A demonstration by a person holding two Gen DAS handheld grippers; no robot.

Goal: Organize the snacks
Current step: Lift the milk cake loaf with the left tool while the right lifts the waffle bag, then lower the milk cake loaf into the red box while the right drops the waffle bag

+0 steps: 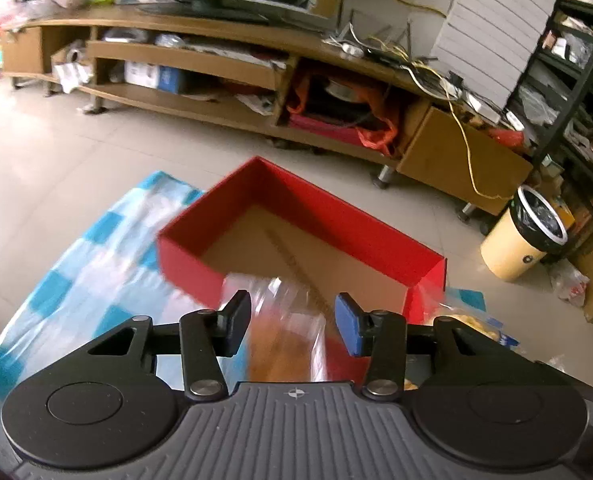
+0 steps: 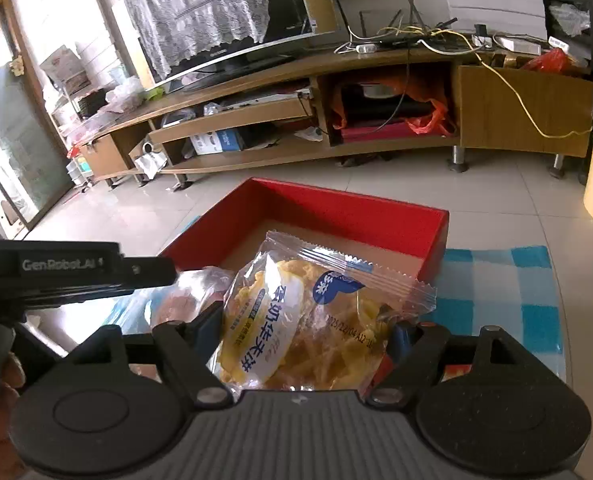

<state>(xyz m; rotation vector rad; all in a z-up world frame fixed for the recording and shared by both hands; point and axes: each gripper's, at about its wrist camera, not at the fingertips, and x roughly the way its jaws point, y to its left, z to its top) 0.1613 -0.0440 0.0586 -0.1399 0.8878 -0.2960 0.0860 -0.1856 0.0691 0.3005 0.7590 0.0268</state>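
Right gripper (image 2: 302, 330): jaws closed on waffle pack (image 2: 296, 320), held just before red box's (image 2: 434, 240) near edge. Left gripper (image 1: 292, 326): jaws part-closed around blurred clear-wrapped snack (image 1: 284, 332); firm contact cannot be told. Box sits on checked cloth (image 2: 508, 292), empty. Risk: slippery wrappers slipping out short of box.

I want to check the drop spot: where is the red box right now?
In both wrist views the red box sits open on the blue checked cloth, just ahead of both grippers, with the TV stand behind it.
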